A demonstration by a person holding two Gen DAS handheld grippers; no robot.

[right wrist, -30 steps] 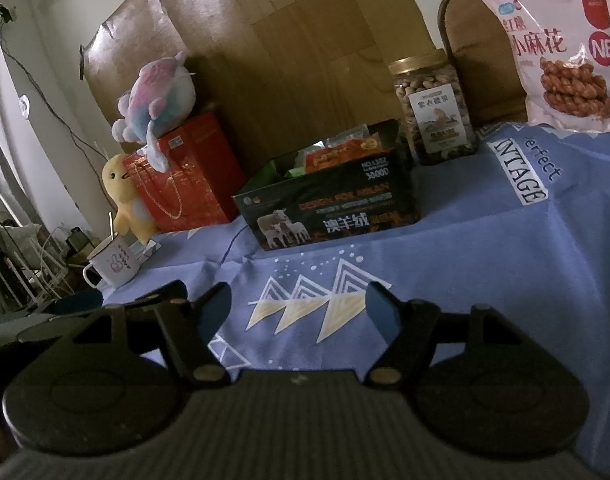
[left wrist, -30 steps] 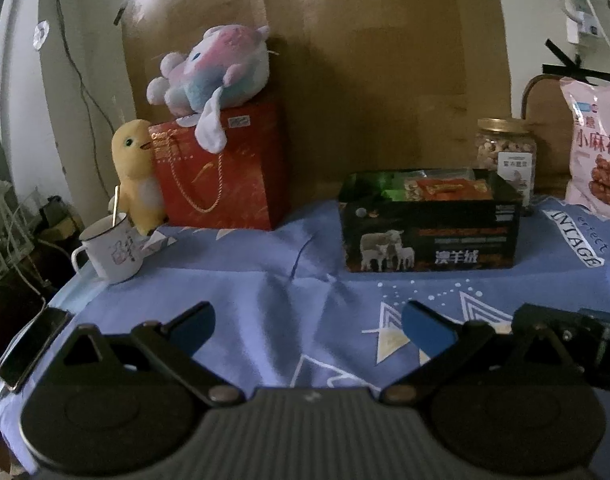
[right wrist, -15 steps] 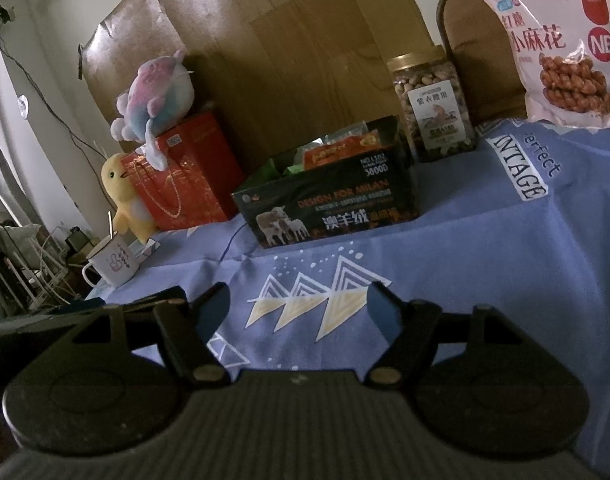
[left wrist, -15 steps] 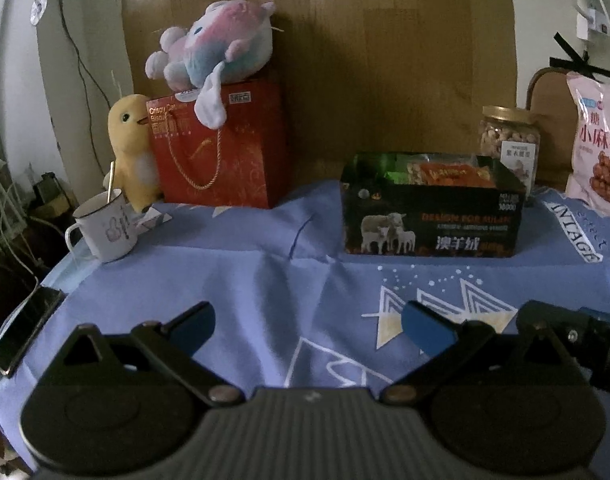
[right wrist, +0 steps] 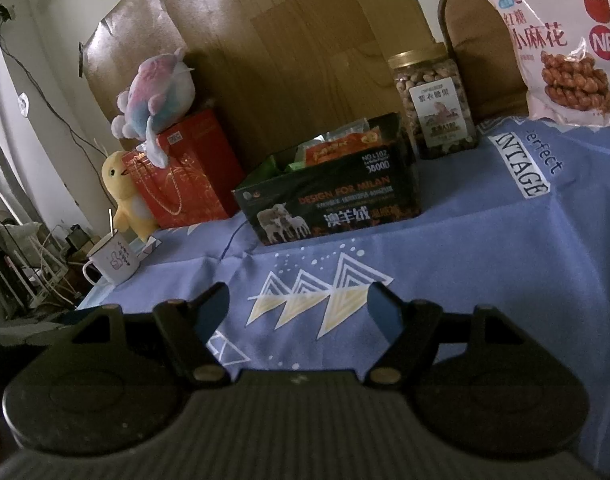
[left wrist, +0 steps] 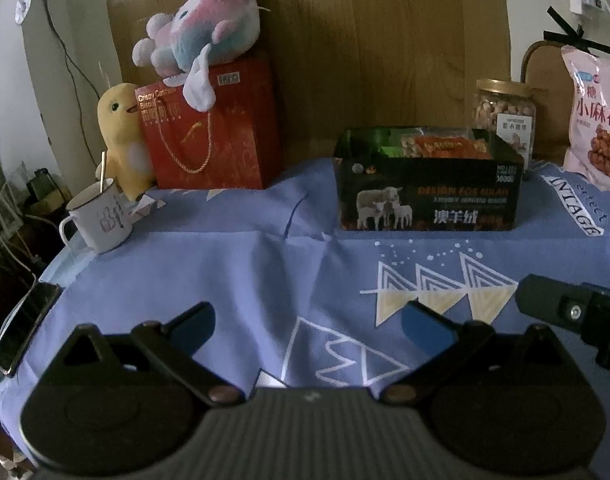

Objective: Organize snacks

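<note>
The dark carton printed with sheep sits toward the back of the worktop, open at the top, and we can see an orange snack packet and a green one already lying inside it. Just behind its right end stands a gold-lidded jar of nuts, close to the carton, though we cannot tell whether the two touch. Further right, a large pink bag of fried dough twists leans upright at the back edge, well apart from the carton. We judge these two to be the snacks not yet sorted, so the step in hand looks like choosing and approaching the next item. Our left tool hangs over the blue patterned cloth in front of the carton with its jaws wide and nothing between them; our right tool is the same, spread wide and empty, facing the carton and jar from the near side. The next move likely calls for the right tool to travel forward and to the right, past the carton's corner, and to square its jaws around the jar or the lower part of the bag. Off to the left, a red gift bag carries a pastel plush toy, with a yellow plush duck beside it and an enamel mug in front, all clear of that path.
</note>
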